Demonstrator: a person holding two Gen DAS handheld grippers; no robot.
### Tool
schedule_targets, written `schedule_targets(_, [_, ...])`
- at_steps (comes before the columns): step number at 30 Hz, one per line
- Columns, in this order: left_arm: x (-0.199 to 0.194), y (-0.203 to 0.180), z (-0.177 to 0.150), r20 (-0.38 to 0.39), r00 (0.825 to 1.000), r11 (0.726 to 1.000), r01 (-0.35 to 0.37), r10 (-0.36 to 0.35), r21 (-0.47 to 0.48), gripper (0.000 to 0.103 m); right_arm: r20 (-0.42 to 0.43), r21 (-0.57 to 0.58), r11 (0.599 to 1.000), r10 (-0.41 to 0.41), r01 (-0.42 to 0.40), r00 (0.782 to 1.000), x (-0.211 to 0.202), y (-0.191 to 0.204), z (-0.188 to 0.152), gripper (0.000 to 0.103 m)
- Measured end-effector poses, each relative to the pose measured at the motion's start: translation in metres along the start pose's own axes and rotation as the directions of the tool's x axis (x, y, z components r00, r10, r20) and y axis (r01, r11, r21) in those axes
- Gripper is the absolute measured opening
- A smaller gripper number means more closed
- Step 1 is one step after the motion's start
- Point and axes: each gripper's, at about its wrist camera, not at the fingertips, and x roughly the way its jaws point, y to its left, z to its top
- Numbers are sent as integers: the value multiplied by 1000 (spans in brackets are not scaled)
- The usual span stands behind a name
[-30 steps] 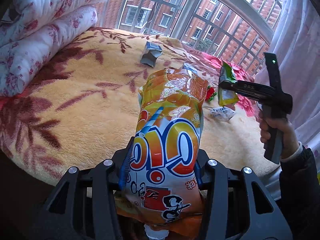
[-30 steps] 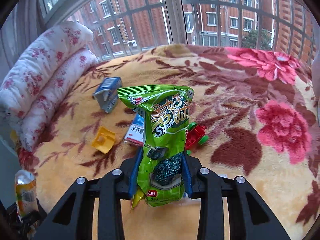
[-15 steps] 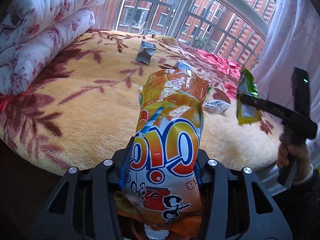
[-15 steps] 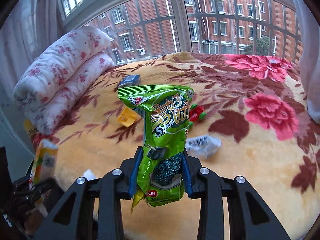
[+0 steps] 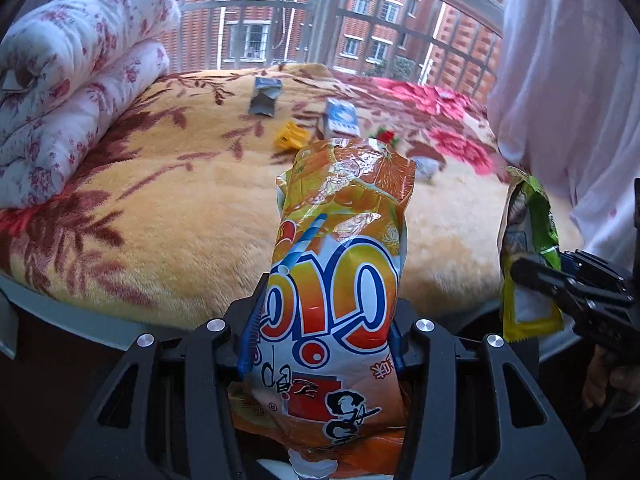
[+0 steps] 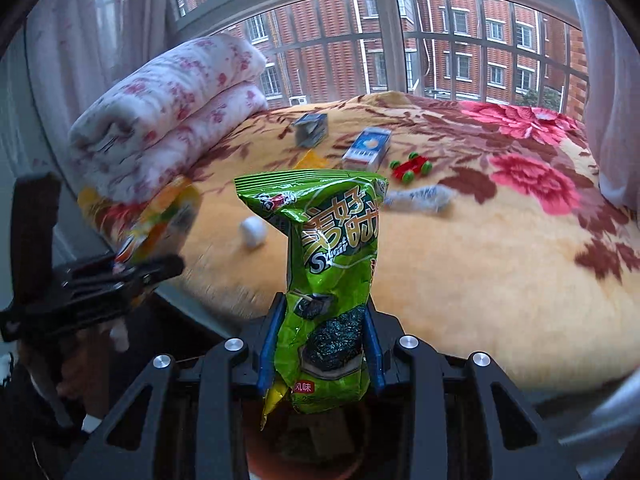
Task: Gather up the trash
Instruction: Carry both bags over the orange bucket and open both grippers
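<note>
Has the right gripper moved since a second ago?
Yes. In the left wrist view, the right gripper, shut on the green snack bag, has pulled back from over the blanket, and now hangs off the bed's near edge.

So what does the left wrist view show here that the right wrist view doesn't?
Only the left wrist view shows the orange bag's printed front, clamped in the left gripper, and the curtain close by. Only the right wrist view shows the white ball and the green bag's front in the right gripper. Both show the blanket, rolled quilt, blue box, grey carton and red toy car.
</note>
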Motion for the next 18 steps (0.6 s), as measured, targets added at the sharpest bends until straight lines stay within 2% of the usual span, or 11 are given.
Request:
schedule_targets(10, [2, -22, -40, -67, 998, 992, 19, -10, 127, 47, -71, -34, 999, 15, -17, 997, -10, 20, -54, 36])
schedule_targets(18, [20, -18, -78, -193, 981, 977, 70, -30, 201, 47, -179, -36, 998, 44, -51, 983, 11, 20, -86, 36])
